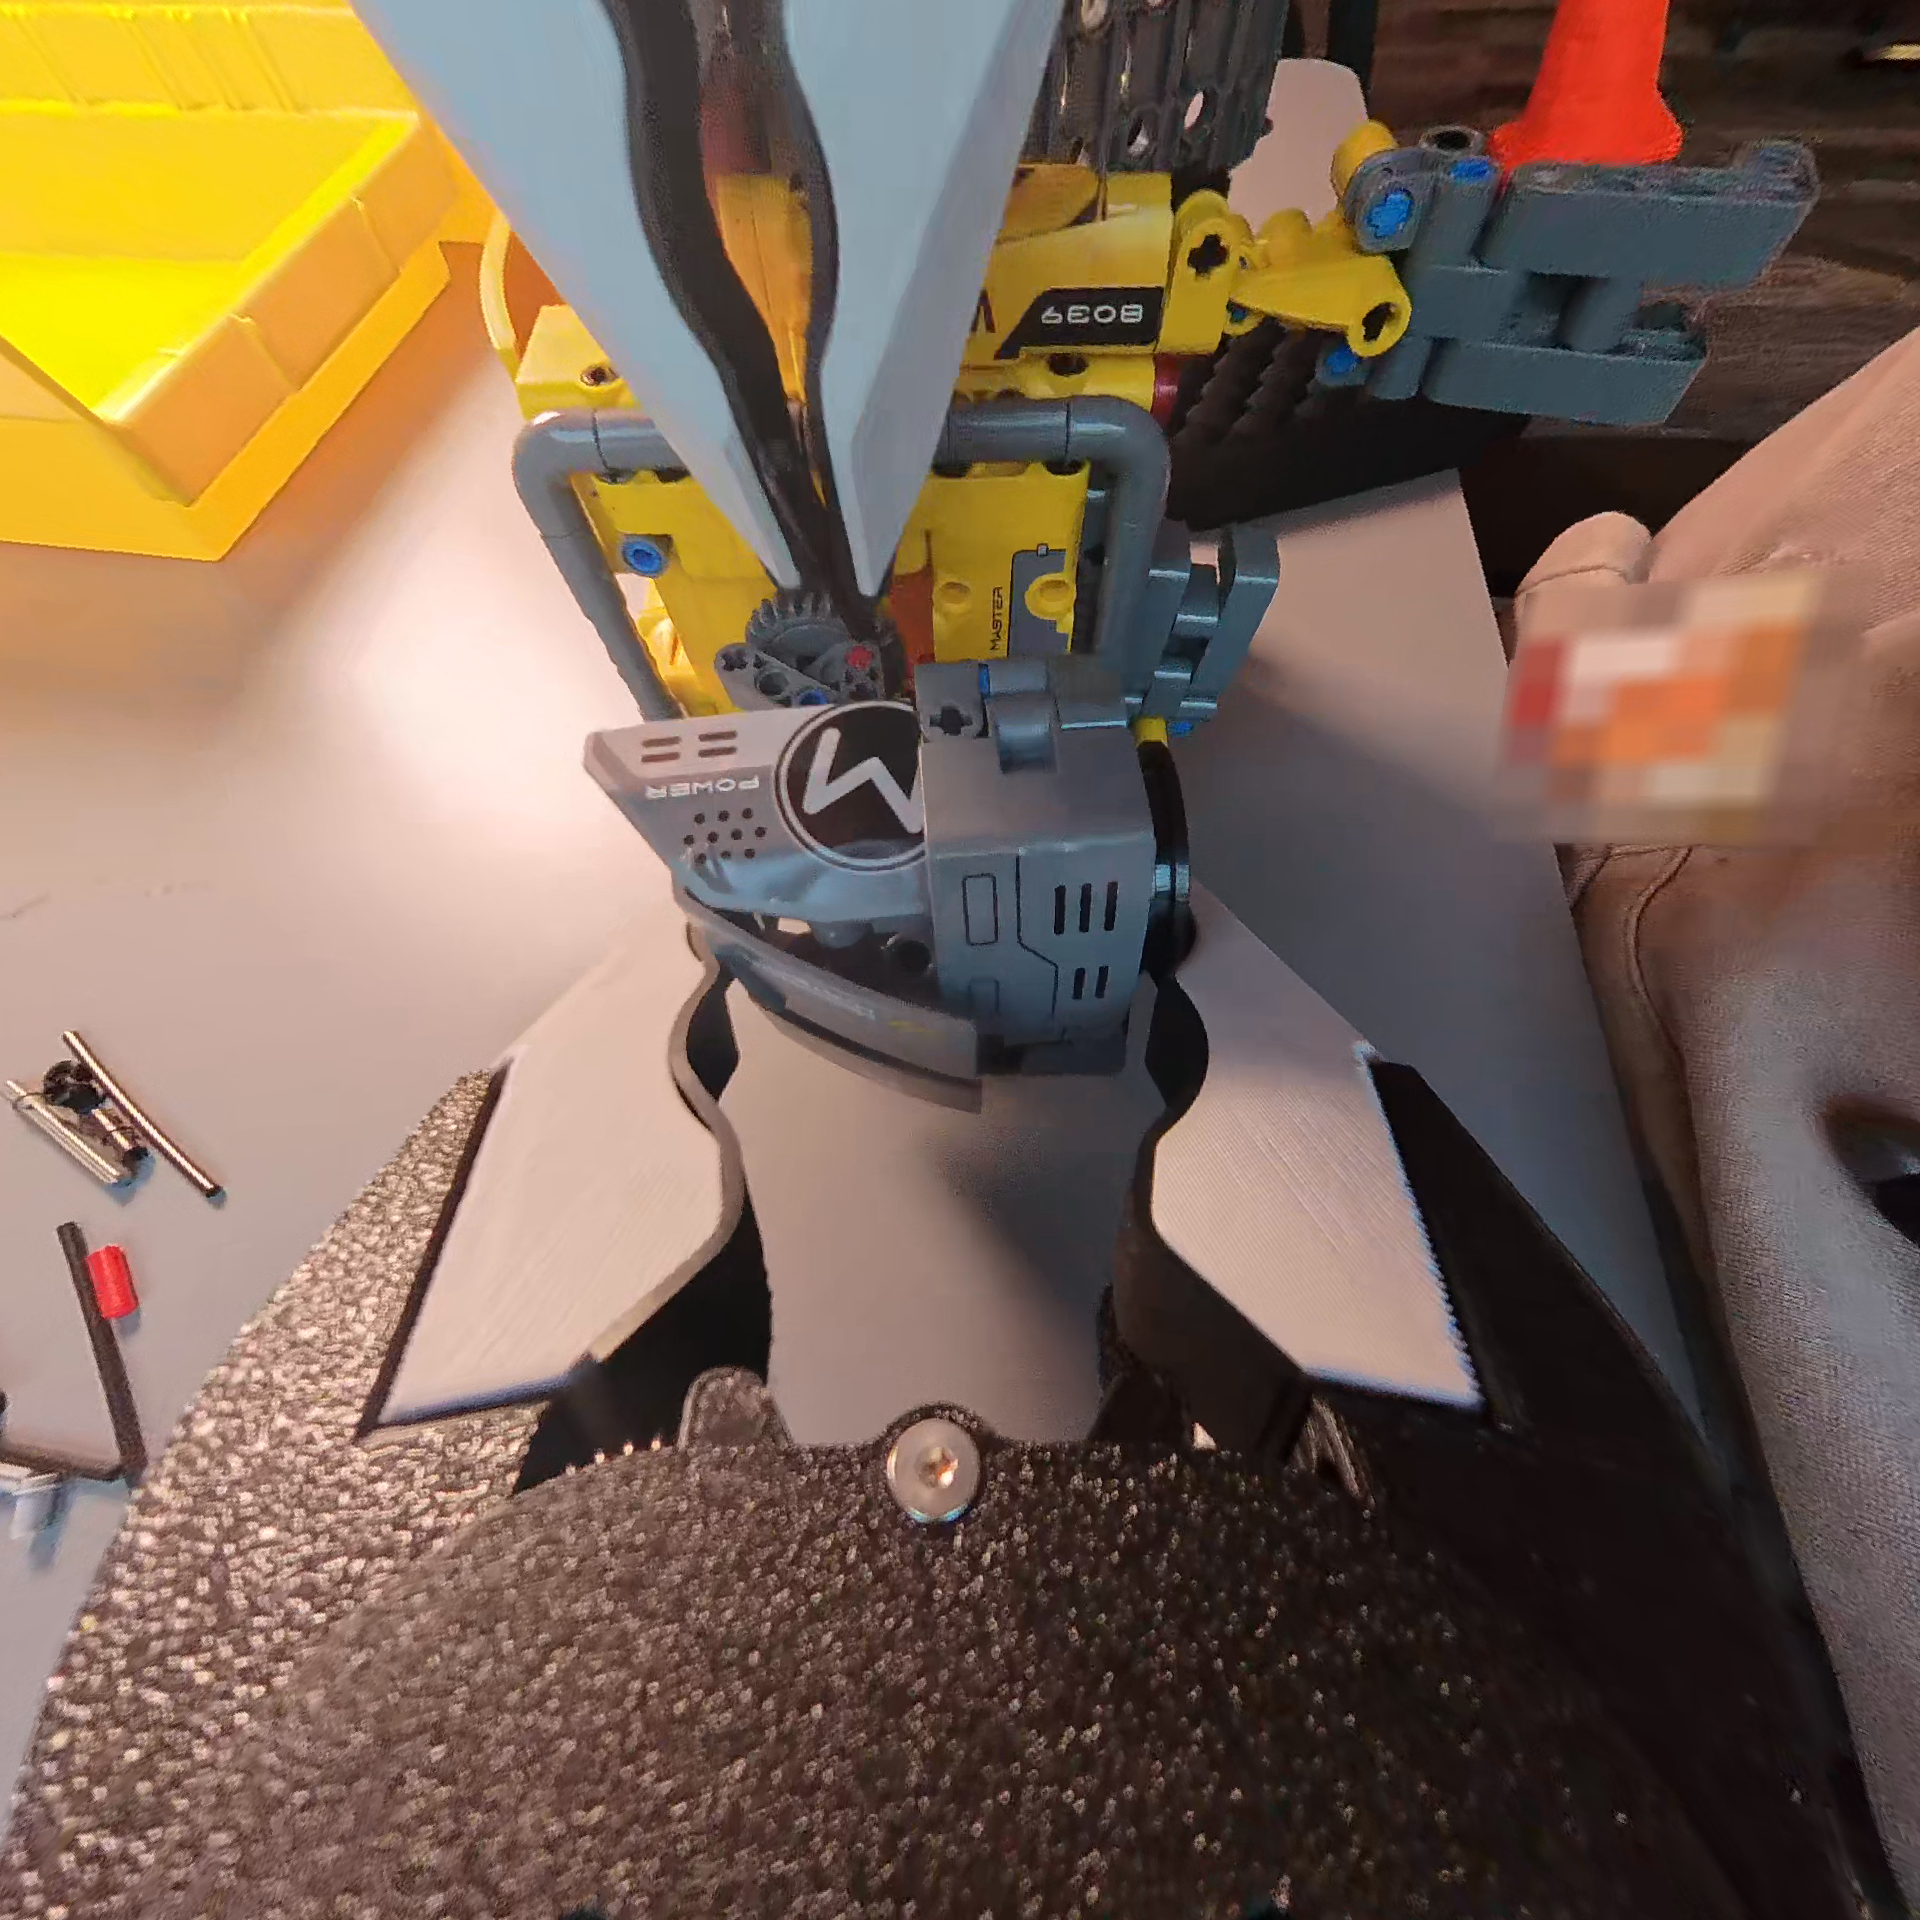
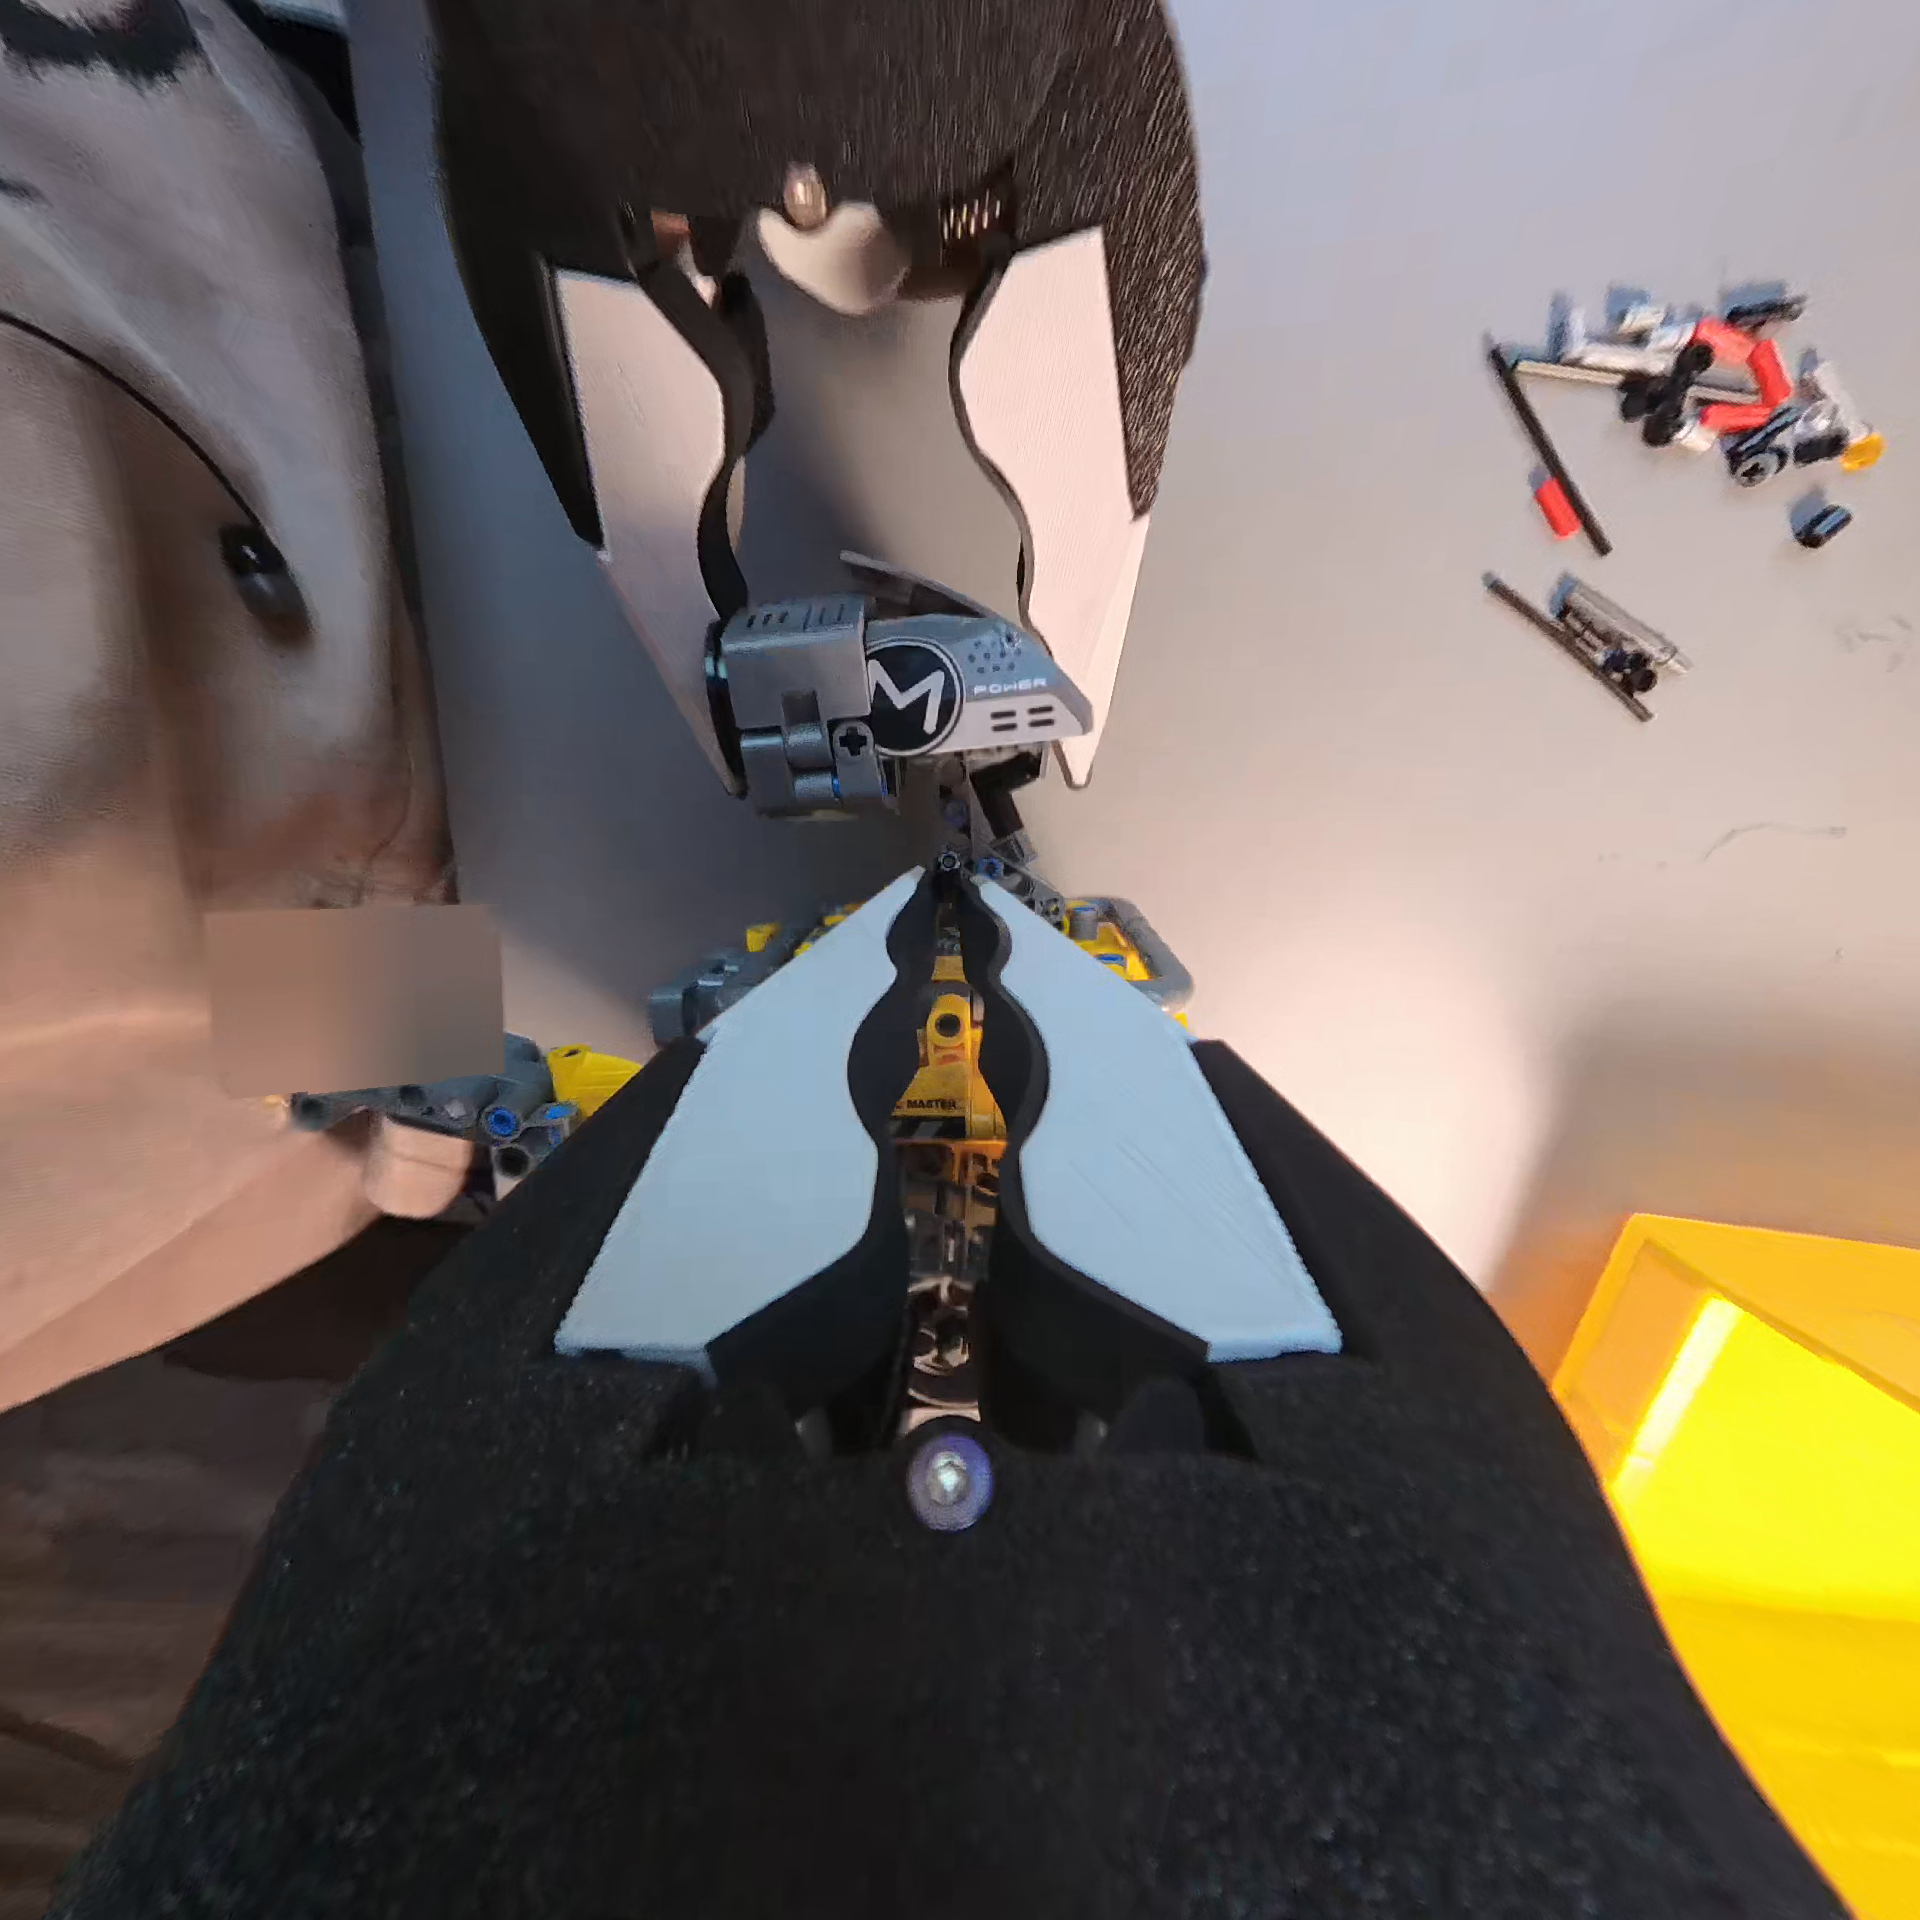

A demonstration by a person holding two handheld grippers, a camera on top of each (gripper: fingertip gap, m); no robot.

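Observation:
A yellow and grey brick-built vehicle model (image 1: 977, 520) lies on the grey table (image 1: 312, 831). My left gripper (image 1: 935, 966) is shut on the model's grey engine block (image 1: 1039, 852), one finger on each side. In the right wrist view the left gripper (image 2: 904, 727) comes in from the top, holding that block (image 2: 790, 665). My right gripper (image 2: 948, 868) has its tips pressed together on a small black pin at the model's near end, over the yellow body (image 2: 945, 1023). In the left wrist view the right gripper (image 1: 831, 592) reaches down beside a small grey gear (image 1: 779, 623).
A yellow bin (image 1: 208, 312) stands at the table's side and also shows in the right wrist view (image 2: 1766, 1507). Loose pins and axles (image 1: 94, 1122) lie on the table (image 2: 1704, 384). An orange cone (image 1: 1579, 83) stands behind the model. A person's beige sleeve (image 1: 1766, 1039) is close by.

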